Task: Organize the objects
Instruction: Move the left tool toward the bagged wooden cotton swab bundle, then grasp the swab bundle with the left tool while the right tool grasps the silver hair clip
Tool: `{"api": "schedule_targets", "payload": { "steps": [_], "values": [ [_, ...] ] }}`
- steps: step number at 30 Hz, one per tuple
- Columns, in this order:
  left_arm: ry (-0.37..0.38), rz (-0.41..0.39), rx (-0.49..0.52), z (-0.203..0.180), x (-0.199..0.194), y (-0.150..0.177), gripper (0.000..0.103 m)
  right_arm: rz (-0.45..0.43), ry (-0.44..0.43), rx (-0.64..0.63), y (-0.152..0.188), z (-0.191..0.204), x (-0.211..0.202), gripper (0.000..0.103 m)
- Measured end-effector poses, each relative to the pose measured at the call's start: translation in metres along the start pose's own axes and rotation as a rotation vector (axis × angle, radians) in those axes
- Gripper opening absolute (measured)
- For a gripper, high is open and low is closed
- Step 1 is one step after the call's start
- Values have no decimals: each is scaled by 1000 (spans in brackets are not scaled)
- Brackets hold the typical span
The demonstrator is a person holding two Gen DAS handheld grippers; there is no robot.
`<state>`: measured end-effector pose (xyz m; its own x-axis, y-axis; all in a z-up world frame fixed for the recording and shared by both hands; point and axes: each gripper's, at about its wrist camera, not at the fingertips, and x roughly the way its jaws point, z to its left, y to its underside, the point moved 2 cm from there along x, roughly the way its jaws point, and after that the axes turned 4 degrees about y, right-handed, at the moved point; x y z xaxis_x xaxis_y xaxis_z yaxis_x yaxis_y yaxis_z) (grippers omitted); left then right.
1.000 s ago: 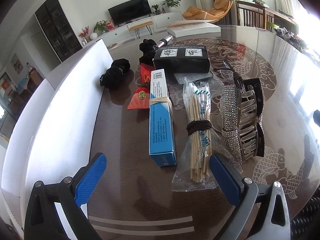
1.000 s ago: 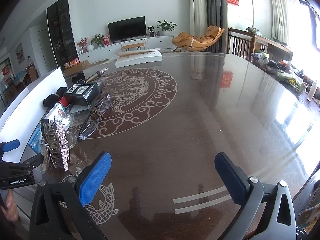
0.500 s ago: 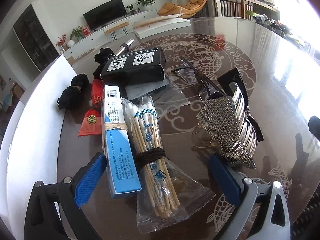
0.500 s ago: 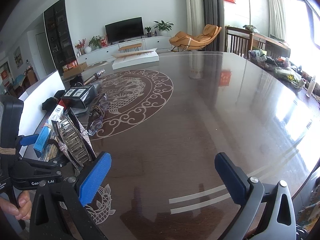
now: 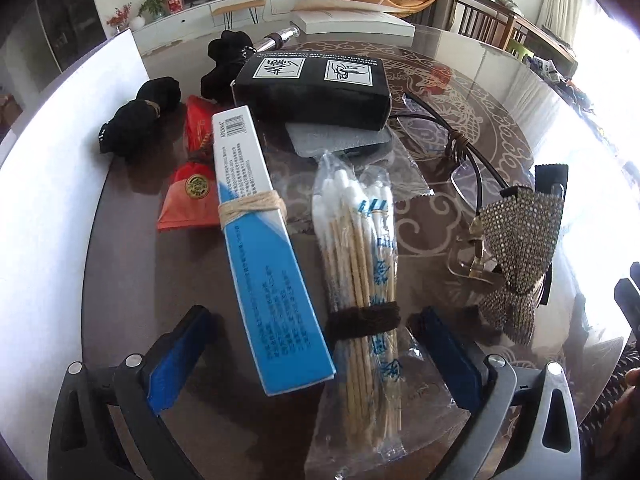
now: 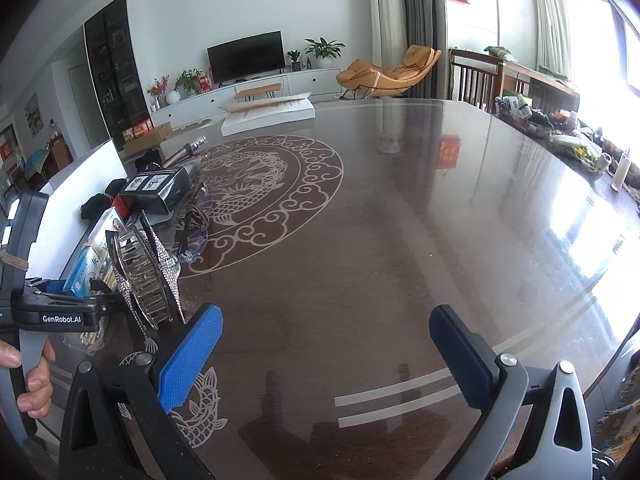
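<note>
In the left wrist view my left gripper [image 5: 316,352] is open, its jaws straddling the near ends of a blue box tied with twine [image 5: 264,248] and a bagged bundle of cotton swabs [image 5: 364,280]. A rhinestone hair claw [image 5: 520,248] lies to the right, with glasses [image 5: 452,140] behind it. A black box [image 5: 316,88], a red pouch [image 5: 192,196] and black scrunchies [image 5: 140,120] lie farther back. My right gripper [image 6: 324,356] is open and empty over bare table, right of the hair claw [image 6: 148,276].
A white board [image 5: 52,184] stands along the left of the pile. A white flat box [image 6: 268,116] lies at the table's far end. The dark glass table [image 6: 400,220] carries a dragon emblem. Clutter lines the far right edge [image 6: 576,148].
My left gripper has moved forward and lower, so the blue box and swab bundle now lie between its jaws. The right gripper has barely shifted.
</note>
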<state>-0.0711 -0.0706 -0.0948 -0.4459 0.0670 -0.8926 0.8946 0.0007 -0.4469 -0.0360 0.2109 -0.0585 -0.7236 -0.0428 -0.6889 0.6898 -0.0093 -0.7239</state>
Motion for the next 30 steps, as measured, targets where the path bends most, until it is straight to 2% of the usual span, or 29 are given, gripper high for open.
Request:
{"api": "schedule_targets", "payload": {
  "steps": [1,3,6,11,13,18,22,23,24,26,29,30],
  "values": [
    [-2,-9,5,1,-3,6,102,2,-2,6,0,-1,0,103],
    [5,-38,23,-1,-11,16,85,6,-6,11,0,-1,1,103],
    [25,-49,61,-7,-21,32,70,8,-2,2,0,1,1,103],
    [98,-56,210,-26,-34,62,70,9,3,1,1,0,1,103],
    [97,-59,260,-30,-38,62,70,11,1,8,1,-1,1,103],
    [143,-58,216,-25,-41,47,70,8,10,3,1,-2,0,103],
    [113,-2,258,-44,-27,34,70,8,7,8,1,-4,0,103],
    [100,3,276,-49,-24,34,63,8,3,11,0,-6,-1,103],
    [105,-16,274,-52,-26,34,41,8,-6,13,0,-7,-2,103],
    [102,-15,259,-54,-29,35,27,8,-76,18,-1,-7,-5,103],
    [118,-31,185,-43,-38,47,27,37,-327,18,-7,9,-8,103],
    [133,-35,152,-37,-41,53,27,52,-383,0,-11,20,-7,103]
  ]
}}
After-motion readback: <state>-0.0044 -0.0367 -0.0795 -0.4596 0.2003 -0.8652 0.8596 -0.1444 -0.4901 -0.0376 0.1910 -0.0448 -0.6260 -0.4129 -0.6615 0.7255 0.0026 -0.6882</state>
